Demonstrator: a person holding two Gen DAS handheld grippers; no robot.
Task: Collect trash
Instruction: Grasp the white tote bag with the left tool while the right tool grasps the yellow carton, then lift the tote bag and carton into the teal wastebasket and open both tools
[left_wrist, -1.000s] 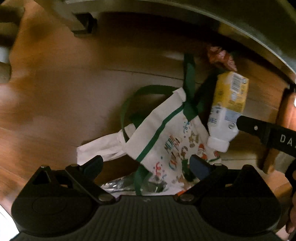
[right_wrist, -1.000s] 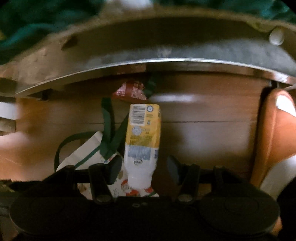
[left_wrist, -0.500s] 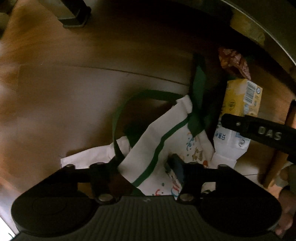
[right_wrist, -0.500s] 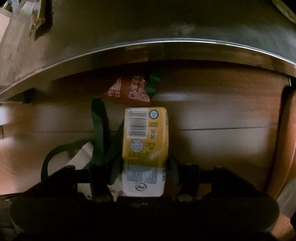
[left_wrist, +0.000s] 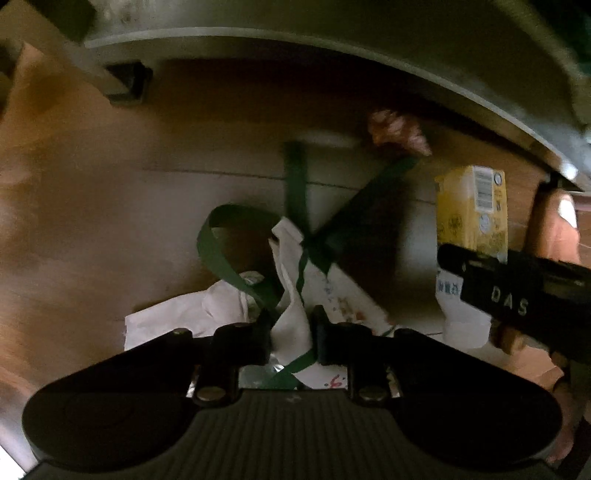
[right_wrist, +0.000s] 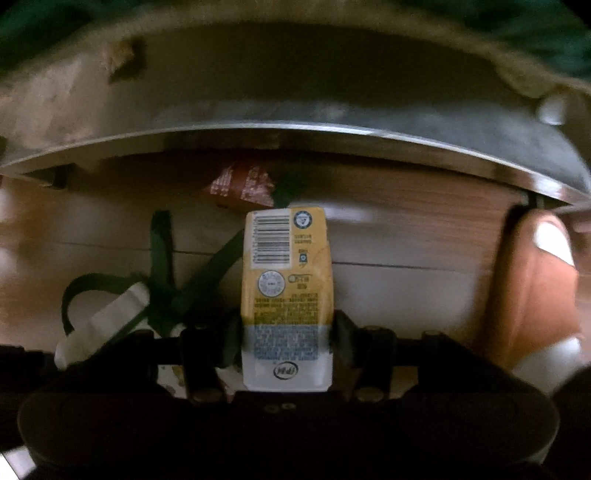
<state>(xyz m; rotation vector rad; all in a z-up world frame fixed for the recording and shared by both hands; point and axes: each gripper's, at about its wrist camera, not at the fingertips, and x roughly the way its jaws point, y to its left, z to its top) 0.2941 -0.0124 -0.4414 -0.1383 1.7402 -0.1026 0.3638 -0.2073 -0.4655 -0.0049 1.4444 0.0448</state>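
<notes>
A second ago the left gripper (left_wrist: 290, 334) was wide open over the white bag (left_wrist: 291, 288). Now its two fingers are pinched tight on a bunched bit of the bag's cloth, and the bag looks pulled up and folded, not lying flat like before. The right gripper (right_wrist: 286, 341) was open too, with the yellow drink carton (right_wrist: 286, 280) loose between its fingers. Now the fingers press on both sides of the carton and hold it, near the white end. In the left view the carton (left_wrist: 471, 210) has moved away from the bag and sits off to the right, with the black bar of the right gripper across it.

The bag has green straps (left_wrist: 295, 192) that cross over each other on the wooden floor (left_wrist: 110, 221). Under the bag's edge there is something shiny and crinkly (left_wrist: 255, 280), but it is too hidden to tell what it is.

A red wrapper (right_wrist: 242, 184) lies on the floor past the carton, right by the low edge of a big gray piece of furniture (right_wrist: 295, 122). The end of one green strap reaches close to it. An orange thing (right_wrist: 532, 273) stands to the right, near the carton. The room is dim and the pictures are a bit blurry.
</notes>
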